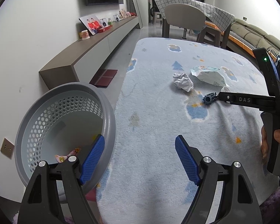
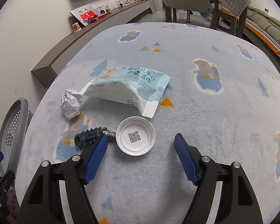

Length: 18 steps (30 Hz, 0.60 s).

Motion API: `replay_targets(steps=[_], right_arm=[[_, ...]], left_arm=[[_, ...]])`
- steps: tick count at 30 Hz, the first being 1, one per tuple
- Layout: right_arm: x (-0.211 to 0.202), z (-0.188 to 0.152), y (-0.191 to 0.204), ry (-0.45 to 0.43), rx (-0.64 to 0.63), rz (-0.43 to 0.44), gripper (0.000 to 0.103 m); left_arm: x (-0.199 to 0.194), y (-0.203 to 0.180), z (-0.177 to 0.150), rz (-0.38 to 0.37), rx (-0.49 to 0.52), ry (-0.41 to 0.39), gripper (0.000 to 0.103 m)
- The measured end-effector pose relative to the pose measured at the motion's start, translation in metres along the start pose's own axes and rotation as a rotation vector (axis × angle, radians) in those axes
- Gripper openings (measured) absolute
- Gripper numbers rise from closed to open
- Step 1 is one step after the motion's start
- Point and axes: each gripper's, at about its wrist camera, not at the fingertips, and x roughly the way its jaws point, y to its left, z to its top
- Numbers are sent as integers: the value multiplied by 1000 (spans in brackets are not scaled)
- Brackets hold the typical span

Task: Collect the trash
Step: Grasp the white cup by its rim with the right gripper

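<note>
My right gripper [image 2: 141, 149] hangs open low over a pale blue rug [image 2: 205, 115]. A white lid [image 2: 135, 135] with a printed code lies just ahead of its fingertips. A dark studded tube [image 2: 89, 135] lies beside the lid, partly behind my left finger [image 2: 96, 155]. Further off are a wipes packet [image 2: 128, 87] and a crumpled paper ball [image 2: 71, 103]. My left gripper [image 1: 140, 158] is open and holds nothing. It sits at the rug's edge beside a grey perforated basket [image 1: 37, 123], which has a small wrapper [image 1: 67, 155] inside.
A low cabinet [image 1: 102, 43] with photo frames runs along the left wall. A red mat [image 1: 104, 77] lies on the floor beside the rug. A chair [image 1: 184, 16], a table with a checked cloth and a sofa [image 1: 252, 31] stand beyond. A hand [image 1: 278, 140] grips the right handle.
</note>
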Motion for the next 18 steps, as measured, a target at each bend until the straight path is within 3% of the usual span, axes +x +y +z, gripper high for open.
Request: replay_targets(steps=[4, 9, 18], right_arm=[[-1, 1, 3, -5, -8, 4, 63], [-1, -1, 8, 6, -24, 15, 39], [-23, -15, 2, -14, 23, 42, 39]], left_arm=[[1, -2, -1, -8, 6, 7, 76], [1, -2, -2, -8, 7, 11, 76], [1, -7, -6, -15, 21, 19, 76]])
